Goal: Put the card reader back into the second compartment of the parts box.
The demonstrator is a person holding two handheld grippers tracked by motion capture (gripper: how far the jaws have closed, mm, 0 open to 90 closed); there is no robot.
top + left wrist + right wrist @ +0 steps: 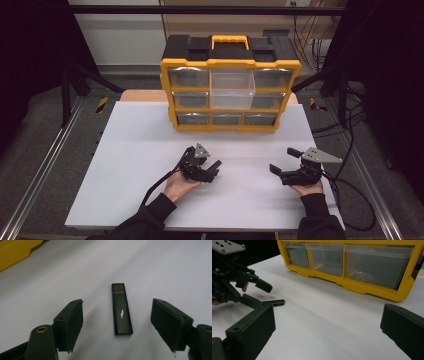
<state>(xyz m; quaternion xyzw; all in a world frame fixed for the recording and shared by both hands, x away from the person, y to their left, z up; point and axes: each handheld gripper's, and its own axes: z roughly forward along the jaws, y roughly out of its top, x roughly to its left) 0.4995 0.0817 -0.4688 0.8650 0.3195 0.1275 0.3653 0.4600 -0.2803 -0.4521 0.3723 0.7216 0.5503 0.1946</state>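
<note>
**Q:** Black plastic on a white sheet, is that what the left gripper [117,325] is after?

**A:** Yes. A black USB stick [121,308] lies flat on the white table [150,165] between its jaws, cap end toward twelve o'clock. The jaws stand apart, one on each side, and neither pad touches the stick. In the high view the left gripper [212,170] sits at about seven o'clock from the table's middle.

**Q:** What could go wrong?

**A:** The stick is thin and lies flat, so I judge that pads closing too high could slip over it or skid it across the smooth sheet. A lopsided squeeze could twist it out.

**Q:** And the other hand?

**A:** The right gripper [290,165], at about five o'clock, is spread wide and empty.

**Q:** Anything in the way?

**A:** A yellow organiser case [230,90] stands at twelve o'clock with one clear drawer [232,87] pulled out. The sheet between it and the stick looks bare.
</note>
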